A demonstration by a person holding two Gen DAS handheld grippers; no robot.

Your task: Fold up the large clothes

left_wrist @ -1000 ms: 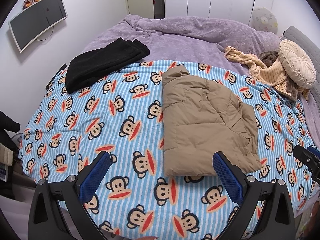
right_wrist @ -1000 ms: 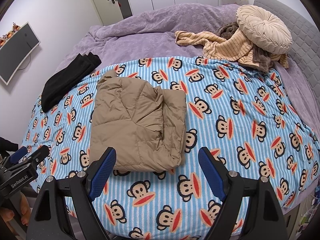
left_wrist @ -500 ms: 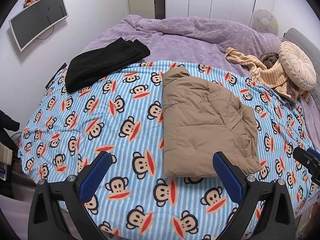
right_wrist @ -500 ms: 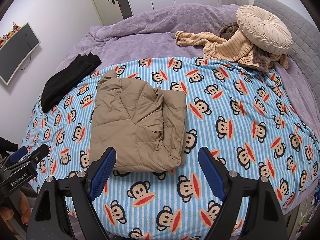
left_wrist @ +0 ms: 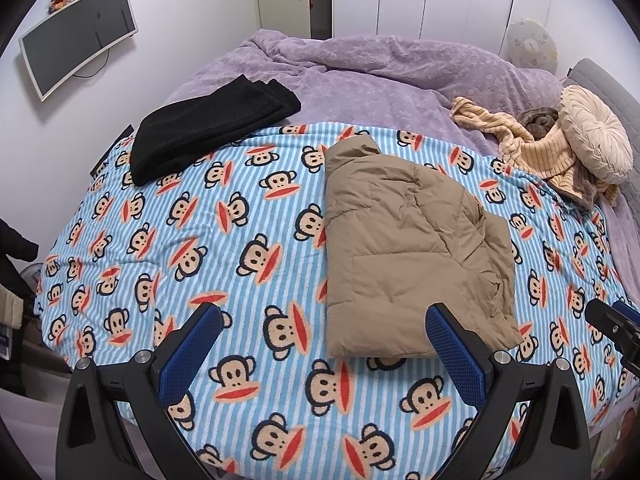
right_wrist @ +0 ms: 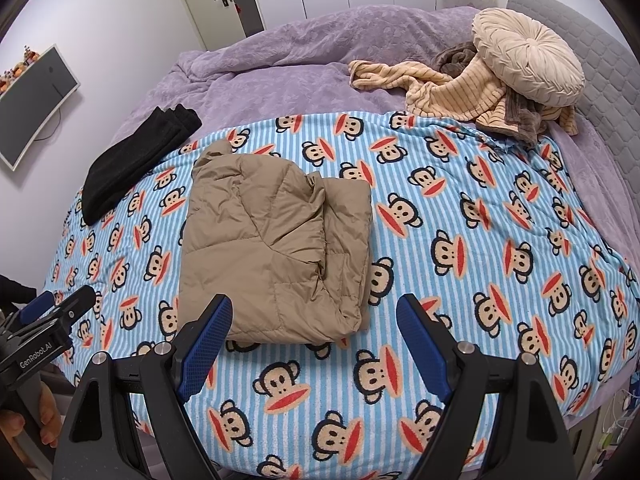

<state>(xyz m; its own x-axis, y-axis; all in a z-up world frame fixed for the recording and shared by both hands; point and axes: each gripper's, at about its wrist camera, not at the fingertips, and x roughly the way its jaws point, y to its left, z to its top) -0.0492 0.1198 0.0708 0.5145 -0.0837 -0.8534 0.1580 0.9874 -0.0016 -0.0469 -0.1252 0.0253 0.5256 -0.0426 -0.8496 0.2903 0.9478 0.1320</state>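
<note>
On the monkey-print blanket (left_wrist: 224, 240) covering the bed lies the folded tan puffer jacket (left_wrist: 408, 252), a folded black garment (left_wrist: 208, 136) well apart at its far left. Left tool (left_wrist: 320, 336) and right tool (right_wrist: 314, 328) hover near it, both spread wide, empty.

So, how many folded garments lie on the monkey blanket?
2: the tan puffer jacket at the middle, and the black garment at its far left corner. The striped clothes by the cushion are unfolded.
</note>
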